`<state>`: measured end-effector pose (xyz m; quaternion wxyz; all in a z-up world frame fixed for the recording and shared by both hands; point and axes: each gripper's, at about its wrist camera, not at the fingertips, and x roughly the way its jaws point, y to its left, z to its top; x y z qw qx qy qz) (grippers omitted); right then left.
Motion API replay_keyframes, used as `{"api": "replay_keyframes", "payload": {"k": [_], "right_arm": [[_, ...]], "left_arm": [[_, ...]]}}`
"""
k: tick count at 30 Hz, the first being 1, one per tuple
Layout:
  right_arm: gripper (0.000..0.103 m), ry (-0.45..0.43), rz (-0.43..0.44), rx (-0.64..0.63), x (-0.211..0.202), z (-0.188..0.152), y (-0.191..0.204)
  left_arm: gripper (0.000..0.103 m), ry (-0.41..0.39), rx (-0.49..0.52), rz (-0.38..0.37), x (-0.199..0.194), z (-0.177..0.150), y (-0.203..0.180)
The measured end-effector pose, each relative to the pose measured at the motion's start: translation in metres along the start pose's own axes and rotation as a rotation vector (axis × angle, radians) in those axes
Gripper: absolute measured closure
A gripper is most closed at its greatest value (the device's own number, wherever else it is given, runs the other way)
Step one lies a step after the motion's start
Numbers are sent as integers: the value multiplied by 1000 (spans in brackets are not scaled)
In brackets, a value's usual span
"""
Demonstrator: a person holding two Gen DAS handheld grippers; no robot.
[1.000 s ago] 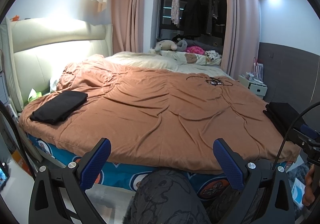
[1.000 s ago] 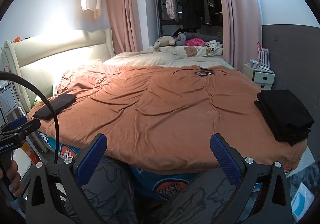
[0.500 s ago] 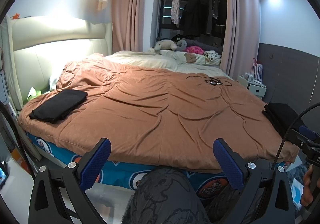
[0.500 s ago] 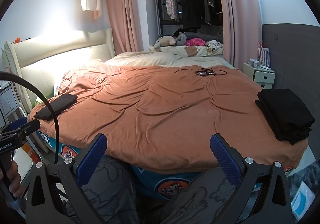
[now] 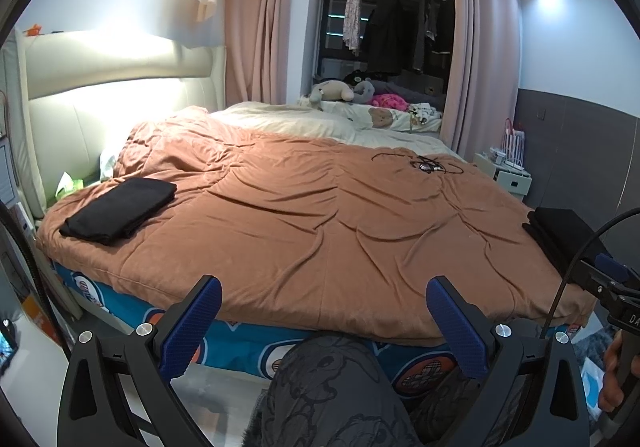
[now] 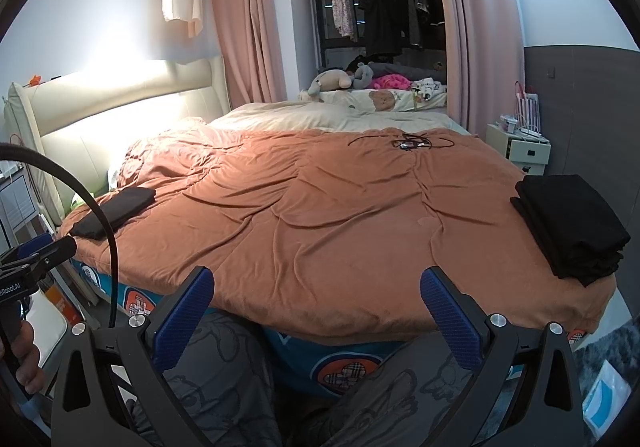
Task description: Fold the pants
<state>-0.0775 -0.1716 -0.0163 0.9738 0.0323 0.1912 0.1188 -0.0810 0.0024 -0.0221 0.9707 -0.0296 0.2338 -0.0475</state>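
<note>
Both hand-held grippers idle at bottom of frame: left hand-held gripper (image 5: 322, 321) and right hand-held gripper (image 6: 316, 307) spread wide, holding nothing. A folded black pants piece (image 5: 120, 210) lies alone mid-left on the bed (image 5: 320, 215). A black stack (image 6: 570, 225) sits at right edge, probably the supply; sorted apart, likely done versus pending.

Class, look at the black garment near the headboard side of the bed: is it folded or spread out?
Folded. The black garment lies as a compact, layered rectangle on the orange blanket.
</note>
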Motion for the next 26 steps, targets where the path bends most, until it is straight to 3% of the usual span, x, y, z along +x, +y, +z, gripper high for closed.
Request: {"api": "replay_keyframes", "payload": {"k": [26], "right_arm": [[0,7,-6,14,-3,0,3]], "left_arm": [[0,-16,-1,-13,-8,2,-8]]}}
